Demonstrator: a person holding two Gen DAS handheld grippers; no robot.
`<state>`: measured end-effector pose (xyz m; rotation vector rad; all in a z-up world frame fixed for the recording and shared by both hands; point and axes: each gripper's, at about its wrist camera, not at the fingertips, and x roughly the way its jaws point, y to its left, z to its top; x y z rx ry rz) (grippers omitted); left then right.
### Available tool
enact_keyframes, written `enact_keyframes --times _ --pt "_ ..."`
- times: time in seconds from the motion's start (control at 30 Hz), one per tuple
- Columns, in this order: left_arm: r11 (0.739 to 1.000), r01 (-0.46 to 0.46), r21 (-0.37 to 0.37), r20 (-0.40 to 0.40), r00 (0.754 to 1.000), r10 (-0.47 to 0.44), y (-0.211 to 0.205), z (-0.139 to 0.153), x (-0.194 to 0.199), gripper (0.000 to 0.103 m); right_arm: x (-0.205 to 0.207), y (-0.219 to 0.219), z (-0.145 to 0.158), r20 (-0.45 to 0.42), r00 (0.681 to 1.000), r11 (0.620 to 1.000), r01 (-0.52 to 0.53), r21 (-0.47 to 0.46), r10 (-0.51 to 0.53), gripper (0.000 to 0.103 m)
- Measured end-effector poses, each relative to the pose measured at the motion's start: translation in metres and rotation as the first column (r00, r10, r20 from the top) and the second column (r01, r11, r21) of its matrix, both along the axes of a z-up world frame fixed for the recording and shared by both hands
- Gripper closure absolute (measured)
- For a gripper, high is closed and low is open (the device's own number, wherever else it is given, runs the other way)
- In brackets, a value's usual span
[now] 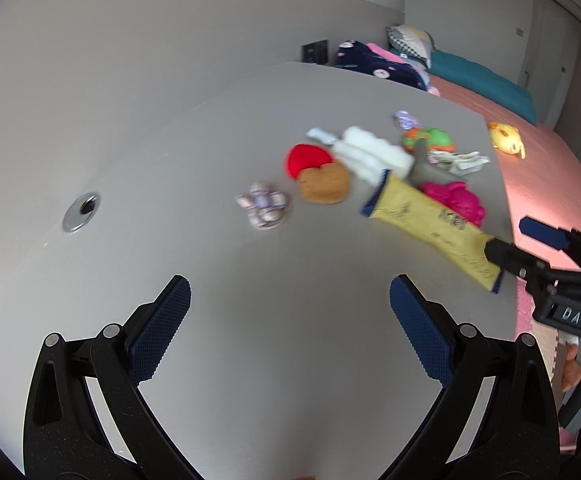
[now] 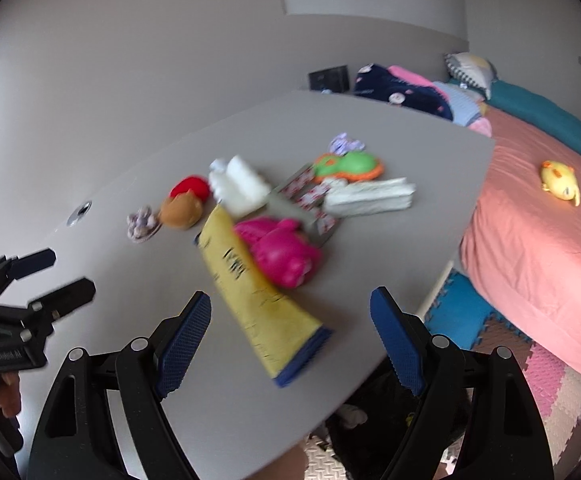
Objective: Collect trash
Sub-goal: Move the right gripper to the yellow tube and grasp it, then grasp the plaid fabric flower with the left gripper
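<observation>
A long yellow wrapper with blue ends (image 2: 250,288) lies on the grey table (image 2: 218,408), its near end just ahead of my right gripper (image 2: 290,328), which is open and empty around it. In the left wrist view the wrapper (image 1: 426,220) lies at the right, with the right gripper (image 1: 510,240) open at its end. My left gripper (image 1: 290,308) is open and empty over bare table. Crumpled purple-white wrappers (image 1: 264,206) (image 2: 142,224) and a white tissue pack (image 2: 370,196) also lie on the table.
Toys crowd the table's middle: a pink one (image 2: 282,252), a red and brown plush (image 1: 318,172), a white plush (image 1: 370,152), a green and orange one (image 2: 346,166). A pink bed (image 2: 538,220) with a yellow toy (image 2: 560,180) stands right. A cable hole (image 1: 80,212) is at left.
</observation>
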<state>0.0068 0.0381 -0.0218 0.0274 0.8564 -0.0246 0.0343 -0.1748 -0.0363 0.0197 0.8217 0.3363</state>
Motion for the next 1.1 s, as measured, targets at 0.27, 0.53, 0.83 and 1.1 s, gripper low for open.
enact_keyframes --times 0.27,0.53,0.83,1.1 --pt "0.998 -0.056 -0.021 -0.014 0.998 0.056 0.030 -0.006 0.004 0.007 0.008 0.023 -0.015 -0.045 0.998 0.998 -0.053 -0.020 0.052 0.036" --pt "0.997 -0.075 -0.027 -0.030 0.997 0.075 0.043 -0.013 0.015 0.007 0.017 0.045 -0.020 -0.045 0.994 0.993 -0.106 -0.045 0.104 0.052" --pt "0.997 -0.079 -0.025 -0.048 0.996 0.077 0.048 -0.021 0.033 0.007 0.039 0.051 -0.018 -0.036 0.995 0.996 -0.090 -0.003 0.090 0.082" --pt "0.999 -0.047 -0.009 -0.039 0.998 0.047 0.035 -0.027 0.061 0.007 0.054 0.050 -0.013 -0.045 0.995 0.995 -0.087 0.039 0.088 0.083"
